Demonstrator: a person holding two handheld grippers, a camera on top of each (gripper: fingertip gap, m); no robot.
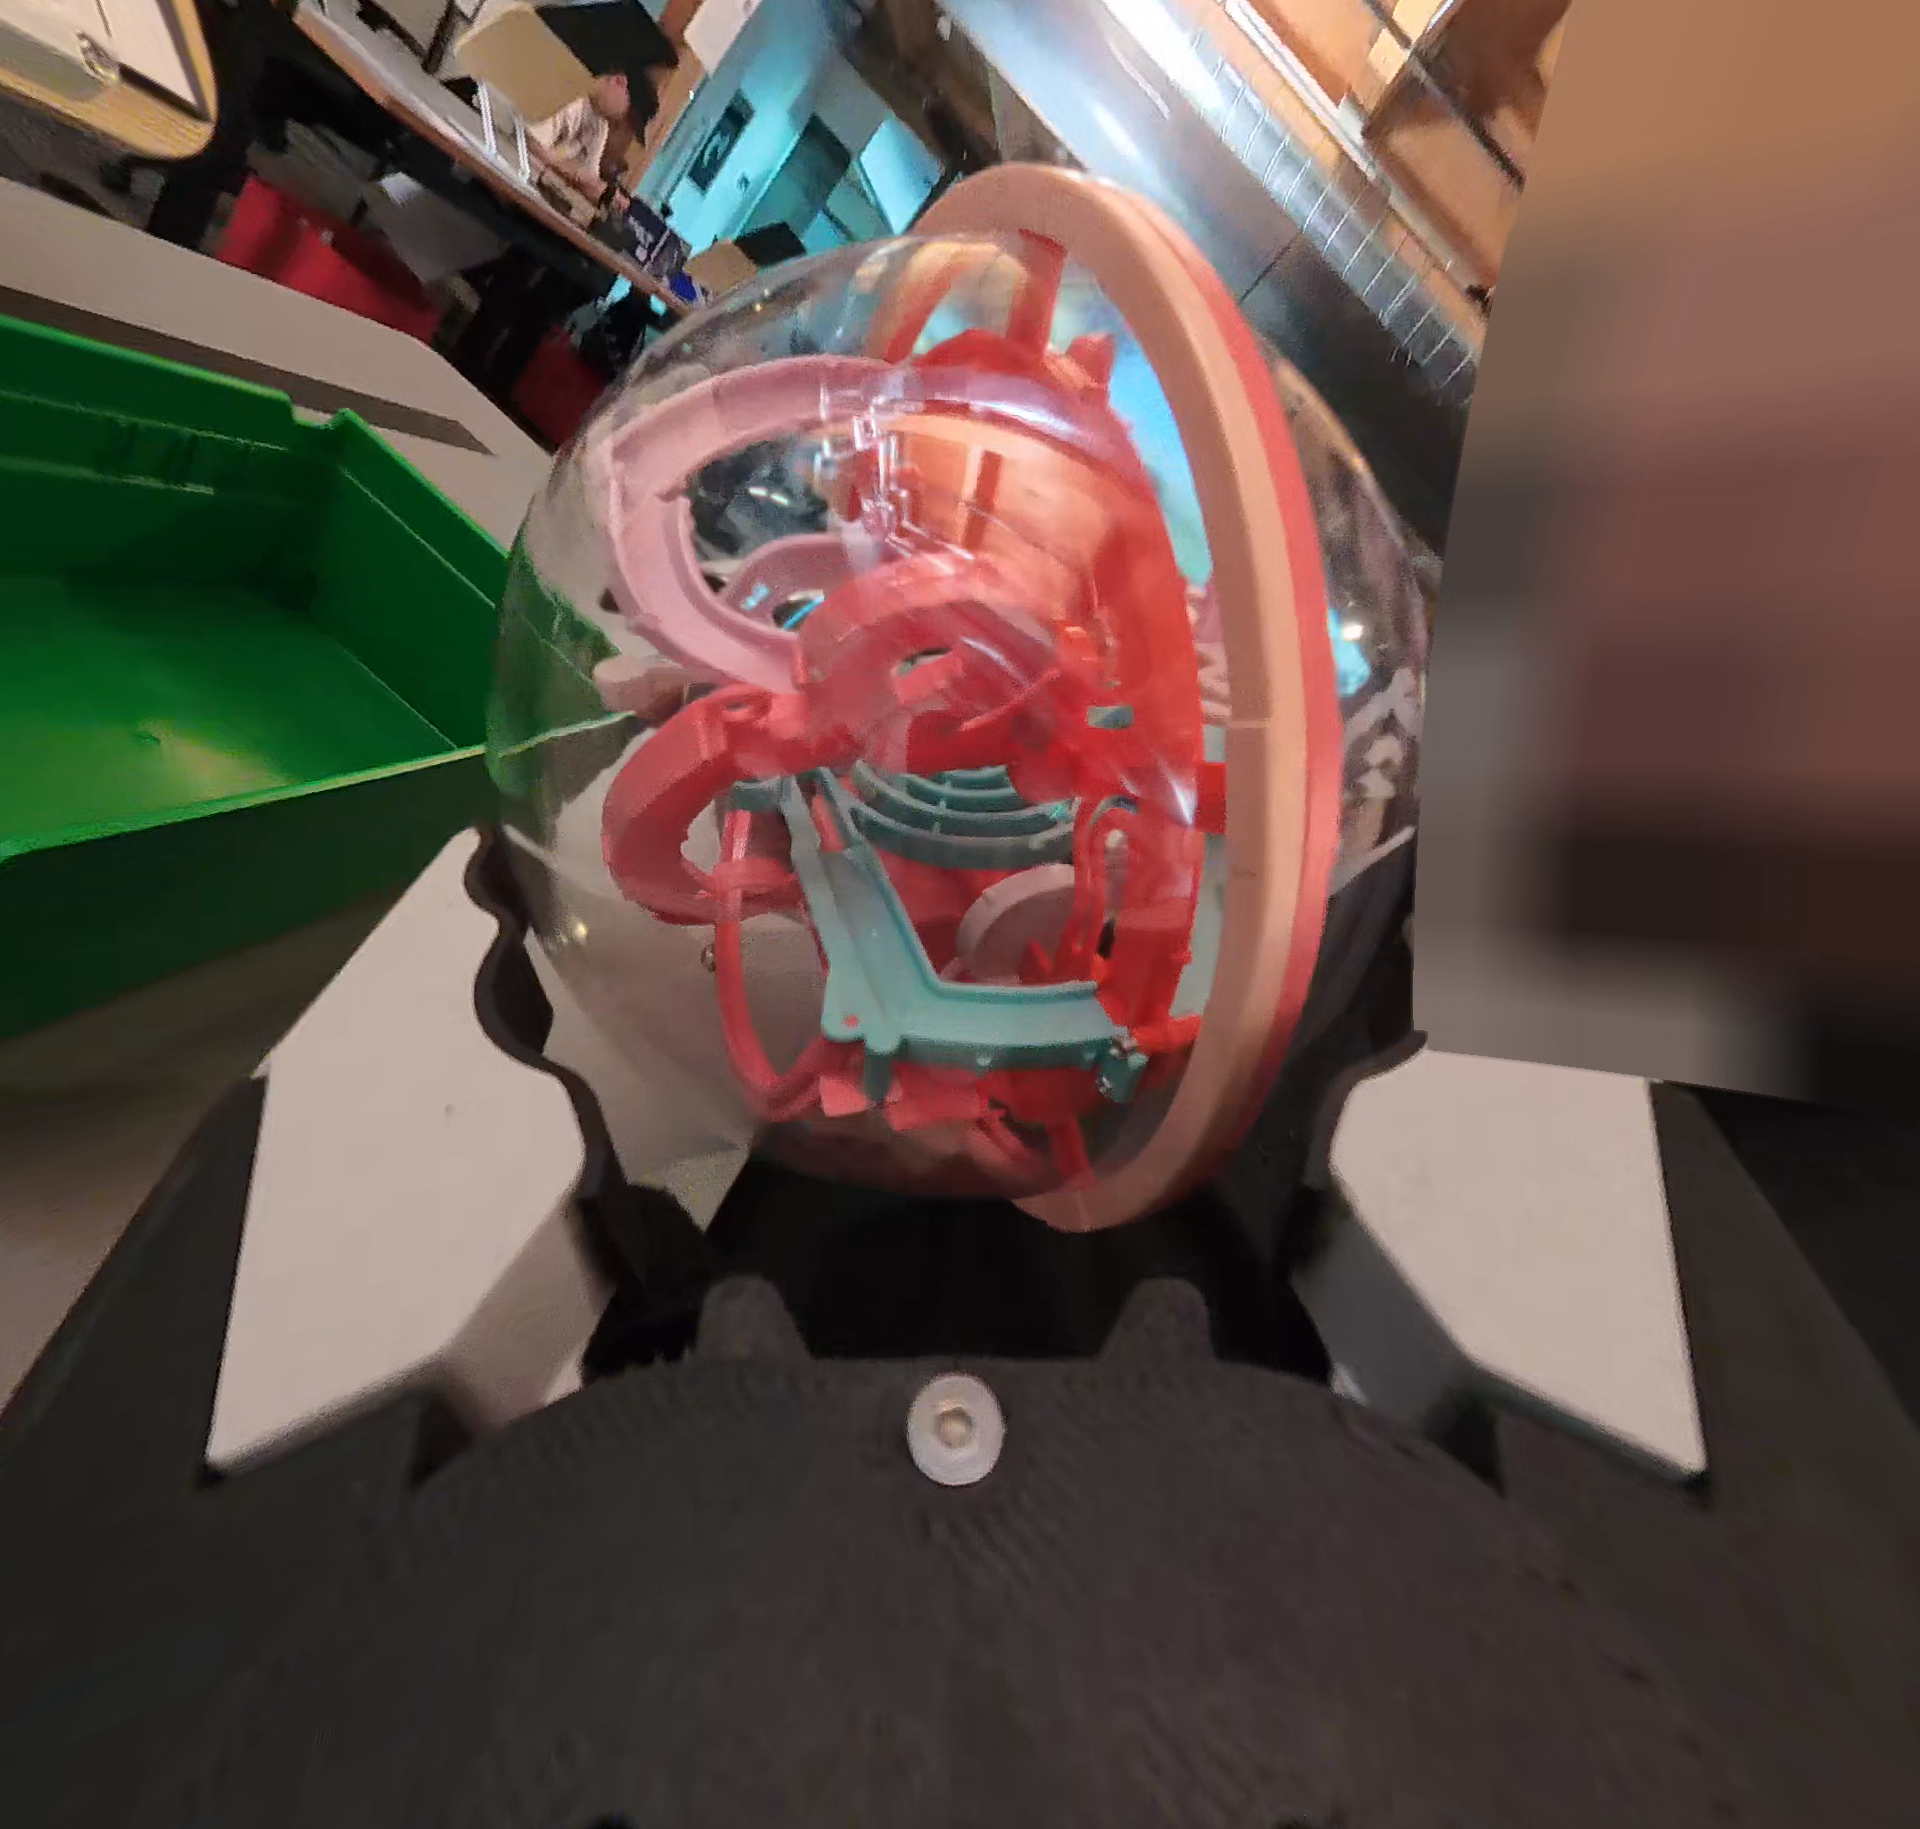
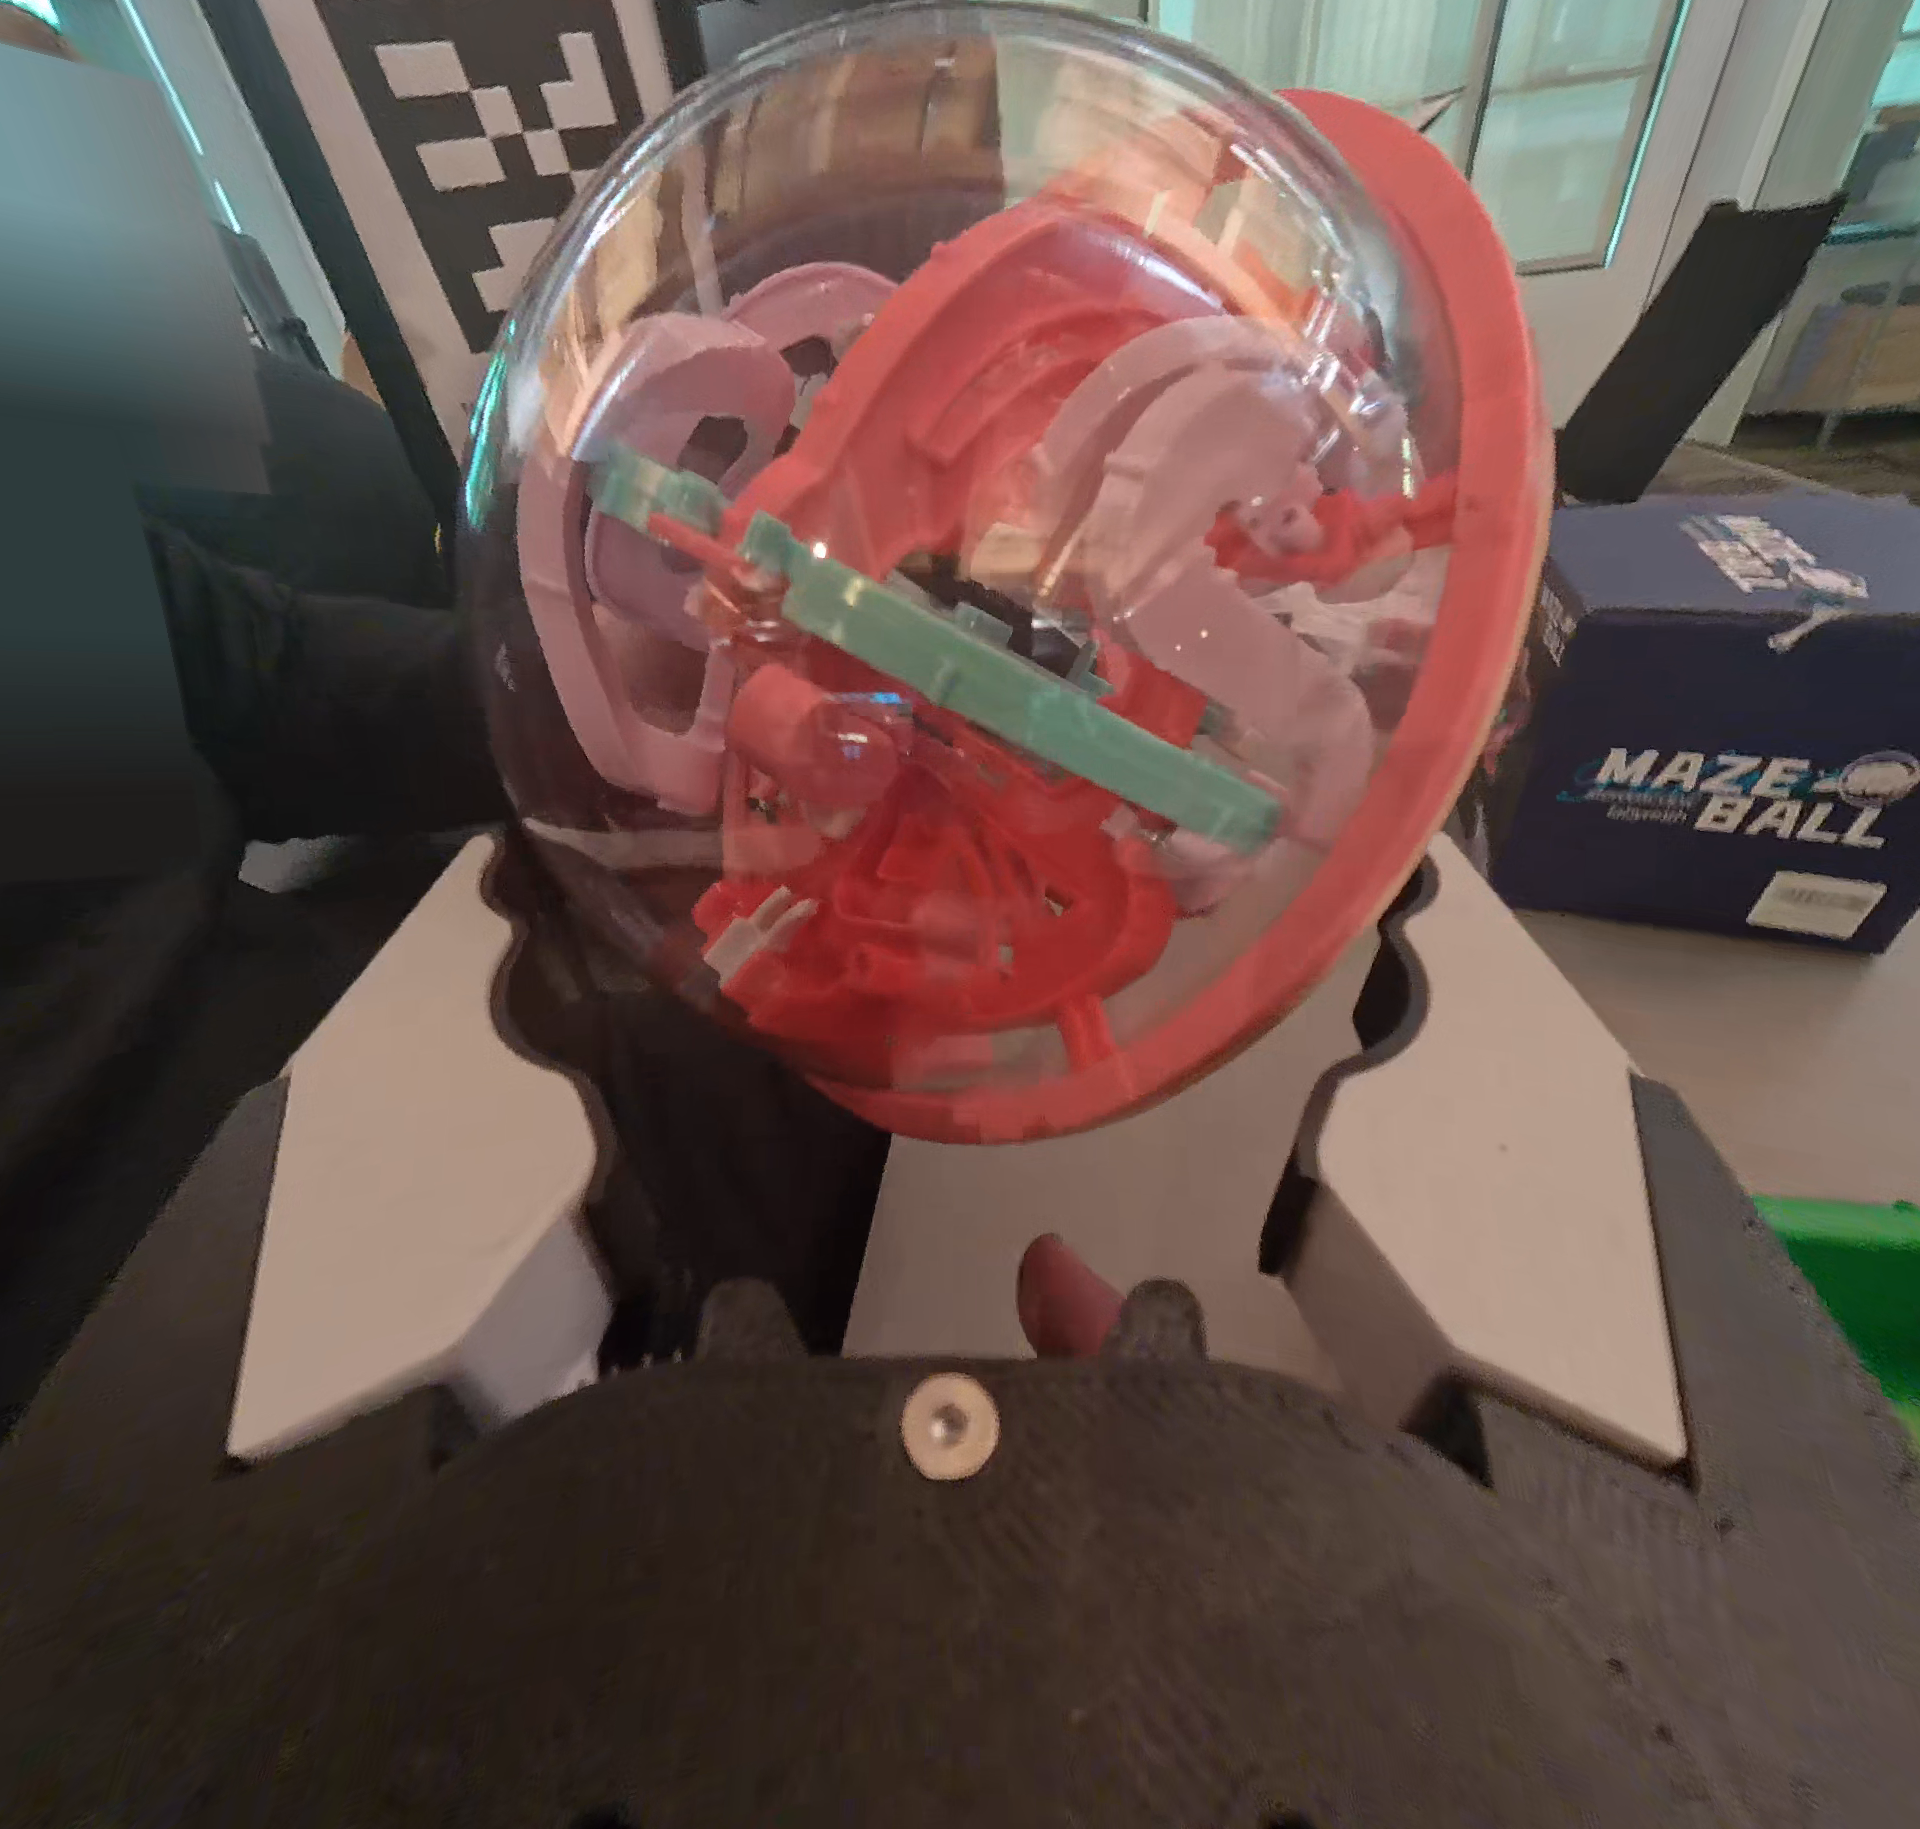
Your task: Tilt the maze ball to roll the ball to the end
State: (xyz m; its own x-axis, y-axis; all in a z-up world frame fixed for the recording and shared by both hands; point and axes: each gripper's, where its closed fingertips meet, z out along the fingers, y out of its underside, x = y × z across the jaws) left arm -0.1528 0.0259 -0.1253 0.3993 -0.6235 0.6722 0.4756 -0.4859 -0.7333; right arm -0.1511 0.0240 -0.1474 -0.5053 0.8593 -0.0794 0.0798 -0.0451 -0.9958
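Observation:
The maze ball (image 1: 935, 719) is a clear sphere with red, pink and teal tracks inside and a pink-red ring around its middle. It is lifted and tilted, with the ring running steeply. My left gripper (image 1: 945, 948) is shut on it, with one finger (image 1: 416, 1104) on each side of the sphere. In the right wrist view the maze ball (image 2: 987, 553) fills the centre. My right gripper (image 2: 956, 948) is shut on it too, with its fingers (image 2: 416, 1073) against the lower sides. I cannot pick out the small ball inside.
A green bin (image 1: 208, 688) stands open on the white table (image 1: 395, 1000) at the left; its edge shows in the right wrist view (image 2: 1849, 1291). A dark blue box (image 2: 1714, 740) stands at the right. A black-and-white marker board (image 2: 499, 138) and a person's dark sleeve (image 2: 312, 636) are behind the ball.

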